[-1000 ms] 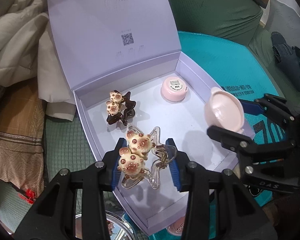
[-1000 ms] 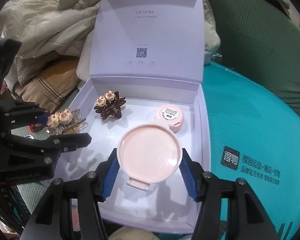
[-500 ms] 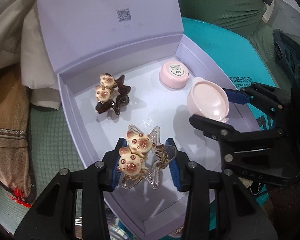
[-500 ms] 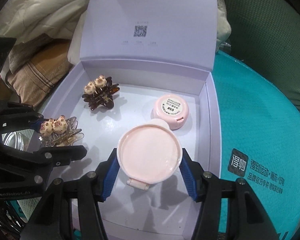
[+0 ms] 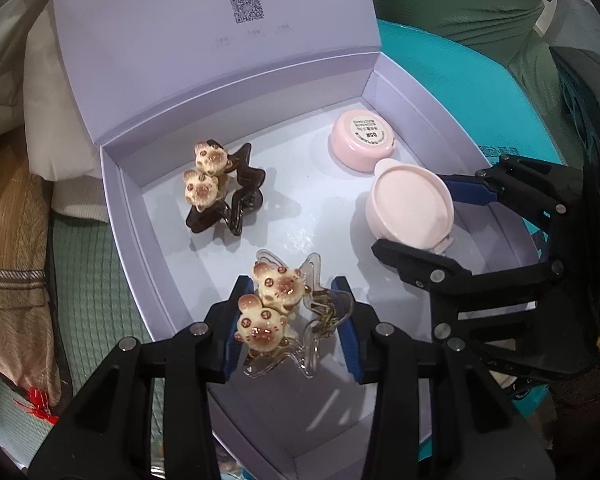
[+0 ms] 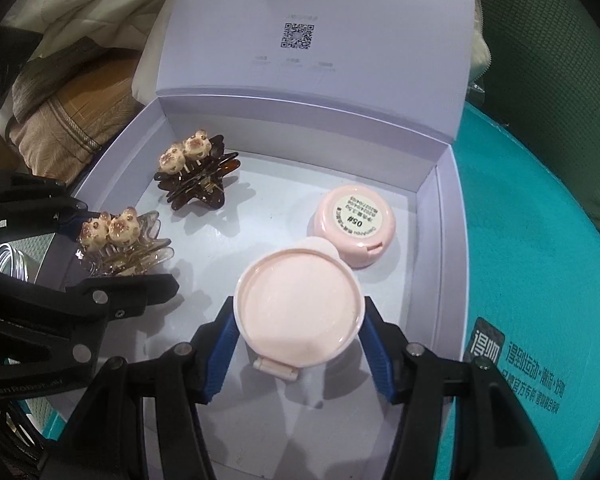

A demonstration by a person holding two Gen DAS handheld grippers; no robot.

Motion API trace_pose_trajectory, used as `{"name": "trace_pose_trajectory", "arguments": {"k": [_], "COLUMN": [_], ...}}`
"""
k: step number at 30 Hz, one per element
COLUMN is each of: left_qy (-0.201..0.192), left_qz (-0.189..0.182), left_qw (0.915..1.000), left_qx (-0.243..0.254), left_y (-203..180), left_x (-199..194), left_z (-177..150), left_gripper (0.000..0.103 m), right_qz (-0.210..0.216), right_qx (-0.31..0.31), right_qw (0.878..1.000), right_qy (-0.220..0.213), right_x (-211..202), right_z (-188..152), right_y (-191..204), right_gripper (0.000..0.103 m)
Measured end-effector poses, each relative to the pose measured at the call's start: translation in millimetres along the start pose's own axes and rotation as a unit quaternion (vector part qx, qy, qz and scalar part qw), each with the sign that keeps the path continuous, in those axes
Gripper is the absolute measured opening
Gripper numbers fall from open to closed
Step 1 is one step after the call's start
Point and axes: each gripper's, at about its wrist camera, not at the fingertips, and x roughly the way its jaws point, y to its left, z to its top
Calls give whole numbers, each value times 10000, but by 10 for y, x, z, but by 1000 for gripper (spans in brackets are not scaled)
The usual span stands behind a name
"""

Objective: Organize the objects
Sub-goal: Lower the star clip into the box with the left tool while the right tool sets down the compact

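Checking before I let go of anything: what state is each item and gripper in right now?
Lavender box: open, lid upright.
Brown hair clip: lying in the box, free.
Small pink compact: closed, label up, in the box.
Clear hair clip: held over the box.
Large pink compact: closed, held over the box.
Left gripper: shut on the clear clip.
Right gripper: shut on the large compact.
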Motion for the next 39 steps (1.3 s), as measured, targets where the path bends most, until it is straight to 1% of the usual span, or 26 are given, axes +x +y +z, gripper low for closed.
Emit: {"name": "trace_pose_trajectory", "arguments": {"k": [10,17,21,24,30,34,36,39], "left_qy": [-89,-101,-92,-116,-81,-82,-95,-143], "left_qz": [214,288,311,256,334,370,402,512], "left_qw": [9997,9995,9995,9996,9994,9993,9991,9986], "left_qx": [13,-2,-1,-7,-3,-9,-44,-77], "left_y": [41,60,53,44,-5,-33,-41,-51], "left_x": [74,121,137,140,158,165,162,147], "left_z": [138,219,233,227,210,200,195,183], "left_gripper": [39,39,39,39,39,41,44,51], "right_qz": [-129,-199,-287,-352,-433,-448,-451,-484], "right_qx": [-71,-200,-241,-293,-358,-334,-326,-282], "right_qw": [9999,9996,9993,9989,9984,9984,9984,9984], "right_qy": [43,49,40,51,37,24,15,-2], "right_x": [78,111,126,140,153,152,151,149], "right_z": [98,131,129,127,105,94,88,82], "right_y": [-6,0,23,44,84,94,98,104], "right_gripper": [59,59,59,60,61,61,61,61]}}
